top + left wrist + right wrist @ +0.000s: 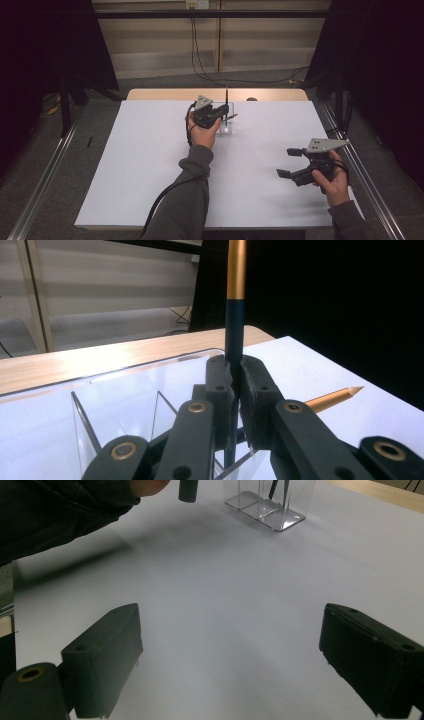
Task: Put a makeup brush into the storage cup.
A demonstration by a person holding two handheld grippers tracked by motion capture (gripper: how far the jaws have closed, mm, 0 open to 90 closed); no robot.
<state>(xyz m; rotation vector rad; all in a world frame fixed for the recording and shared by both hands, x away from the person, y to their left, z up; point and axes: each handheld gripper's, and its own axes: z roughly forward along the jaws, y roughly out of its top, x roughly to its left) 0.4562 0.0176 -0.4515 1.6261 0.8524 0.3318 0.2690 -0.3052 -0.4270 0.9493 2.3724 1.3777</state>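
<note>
My left gripper (216,114) (236,371) is shut on a dark blue pencil with a gold upper part (235,325) (226,102). It holds the pencil upright over a clear acrylic holder with compartments (125,405) (227,129) near the far middle of the white table. A second, gold-tipped pencil (332,397) (232,116) leans out of the holder to the right. My right gripper (287,162) (230,645) hovers low over the near right of the table, jaws wide open with nothing between them. In its view the holder (270,507) stands far ahead, beside the left sleeve (60,510).
White sheet (150,165) covers the table, with a bare wooden strip (165,94) along the far edge and a small dark object (251,99) on it. Metal rails (45,170) run along both sides. Cables (240,80) lie on the floor beyond.
</note>
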